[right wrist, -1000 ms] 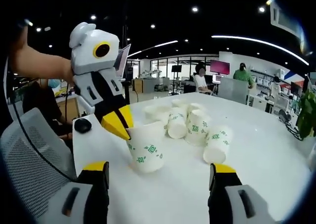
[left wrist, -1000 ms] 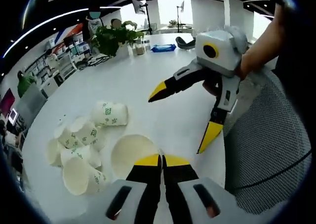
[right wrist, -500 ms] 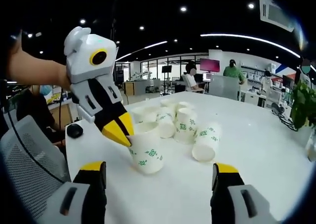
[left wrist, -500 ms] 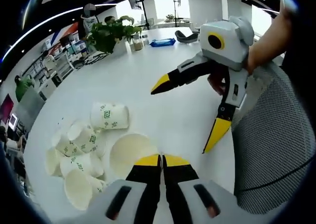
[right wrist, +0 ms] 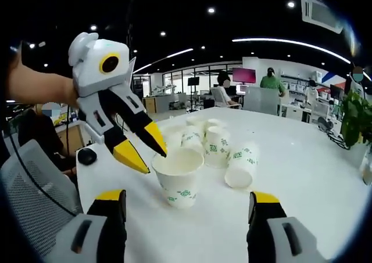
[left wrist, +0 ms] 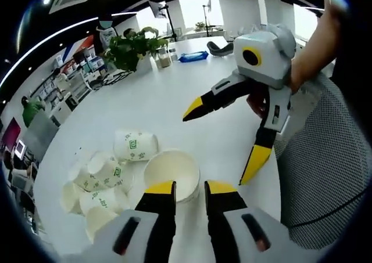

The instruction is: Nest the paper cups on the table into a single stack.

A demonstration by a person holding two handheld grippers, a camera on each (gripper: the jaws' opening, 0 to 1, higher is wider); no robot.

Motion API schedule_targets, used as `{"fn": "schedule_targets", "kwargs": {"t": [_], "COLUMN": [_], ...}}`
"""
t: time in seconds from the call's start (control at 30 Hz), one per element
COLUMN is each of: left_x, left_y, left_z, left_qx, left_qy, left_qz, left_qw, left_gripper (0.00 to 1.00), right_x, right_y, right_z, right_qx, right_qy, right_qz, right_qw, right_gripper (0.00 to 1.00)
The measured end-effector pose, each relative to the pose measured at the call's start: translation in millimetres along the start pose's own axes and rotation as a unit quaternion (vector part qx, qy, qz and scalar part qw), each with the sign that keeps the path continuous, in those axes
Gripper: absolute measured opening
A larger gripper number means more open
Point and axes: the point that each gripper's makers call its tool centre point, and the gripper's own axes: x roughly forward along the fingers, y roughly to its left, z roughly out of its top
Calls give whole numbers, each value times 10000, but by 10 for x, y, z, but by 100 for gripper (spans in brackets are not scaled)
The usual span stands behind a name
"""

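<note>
A white paper cup (left wrist: pixel 172 175) with green marks stands upright on the white table (left wrist: pixel 174 100), just ahead of my left gripper (left wrist: pixel 190 188), whose jaws are open. In the right gripper view the same cup (right wrist: pixel 179 179) stands free, and the left gripper (right wrist: pixel 145 150) hovers at its rim with jaws apart. A pile of several cups (left wrist: pixel 96 184) lies left of it, with one cup (left wrist: pixel 135 146) on its side. My right gripper (right wrist: pixel 187 197) is open, wide of the cup and holding nothing. It also appears to the right (left wrist: pixel 224 138) in the left gripper view.
A potted plant (left wrist: pixel 136 42) and a blue pack (left wrist: pixel 192 56) sit at the table's far end. A black mouse (right wrist: pixel 87 155) lies near the table edge, beside a mesh chair (right wrist: pixel 29 182). More cups (right wrist: pixel 203 138) and one lying cup (right wrist: pixel 241 167) lie behind the upright one.
My left gripper has opened and let go of the cup's rim. The cup, tilted before, now stands upright on the table. The right gripper stays open.
</note>
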Motion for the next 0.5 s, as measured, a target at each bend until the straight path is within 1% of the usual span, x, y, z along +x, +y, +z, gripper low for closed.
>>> {"fn": "schedule_targets", "kwargs": {"t": [0.1,0.2,0.3,0.37,0.43,0.47,0.5], "left_x": [-45,-85,-136,-167,-215,-258,-284], "left_y": [43,89,176,225,328,432,492], "left_z": [14,3,-19,-26,-26,-27,-29], "left_qx": [-65,-202,-285,-356,-356,-324,-339], "left_qy": [-95,-123,-173,-212,-303,-364,-407], "left_qz": [81,159,333,419,642,887,1024], "left_qw": [9999,9996,9989,9983,9968,9949,9933], "left_gripper": [23,26,32,34,34,34,36], "right_x": [0,4,5,7,11,13,13], "right_y": [-1,-9,-16,-20,-21,-22,-23], "right_z": [-1,-16,-9,-12,-17,-18,-18], "right_qx": [3,12,21,20,29,23,20], "right_qy": [-11,10,-12,-12,-5,-5,-7], "right_qz": [10,13,7,8,13,13,14], "right_qw": [10000,10000,10000,10000,10000,10000,10000], "right_gripper": [88,88,88,88,88,88,88]}}
